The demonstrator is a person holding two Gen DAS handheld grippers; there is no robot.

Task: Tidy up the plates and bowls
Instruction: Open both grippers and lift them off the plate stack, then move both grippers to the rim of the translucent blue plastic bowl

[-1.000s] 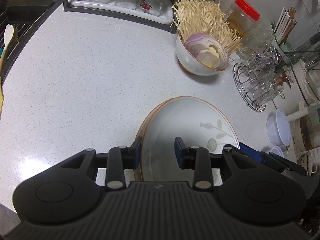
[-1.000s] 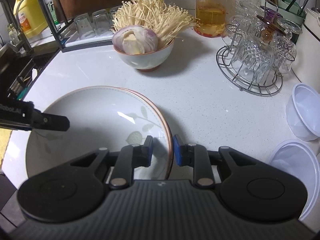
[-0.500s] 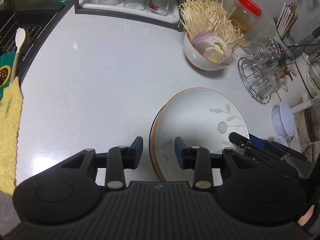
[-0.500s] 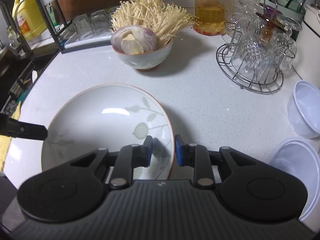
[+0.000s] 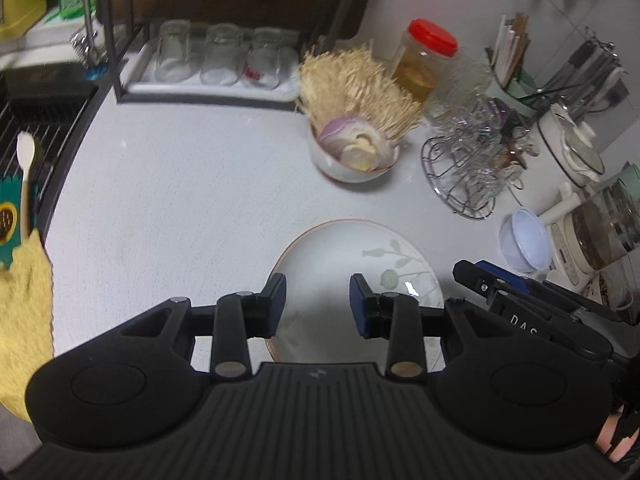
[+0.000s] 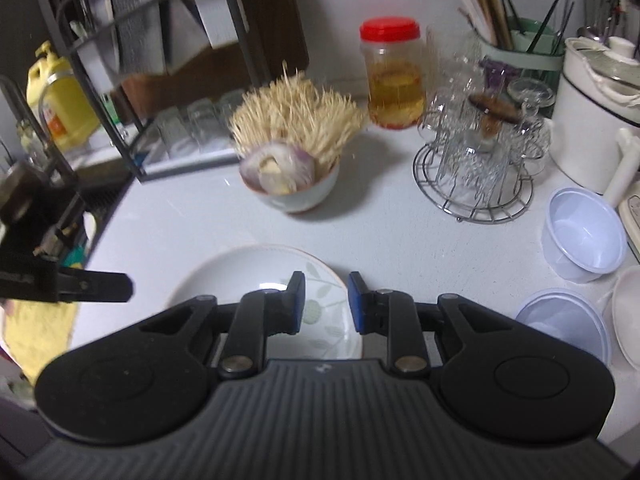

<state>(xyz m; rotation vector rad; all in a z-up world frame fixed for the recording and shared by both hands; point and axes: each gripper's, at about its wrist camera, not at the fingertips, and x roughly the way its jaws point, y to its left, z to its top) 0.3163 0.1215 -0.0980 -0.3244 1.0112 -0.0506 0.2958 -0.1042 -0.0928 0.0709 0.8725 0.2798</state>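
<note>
Left wrist view: the left gripper (image 5: 318, 300) is seen above a white counter (image 5: 180, 200), its blue-padded jaws standing partly apart with nothing pressed between them. Beneath and beyond the pads a plate (image 5: 344, 256) with a brown rim and a leaf pattern is laid flat on the counter, clear of both pads. At the right edge of this view the right gripper (image 5: 476, 272) is seen just beside the plate's rim.

From the right wrist view, the right gripper (image 6: 326, 300) is shown with its jaws set narrower, a small gap left between the pads and nothing gripped; the plate (image 6: 248, 276) is seen below them, untouched. The left gripper (image 6: 120, 286) is seen at the left, above the plate's far edge.

Behind the plate a bowl (image 6: 304, 196) filled with thin mushrooms and sliced onion is set, well apart from it. A red-lidded jar (image 6: 394, 76) is placed behind the bowl, a wire rack of glasses (image 6: 476, 164) to its right, and two clear plastic tubs (image 6: 584, 236) near the right edge.
</note>
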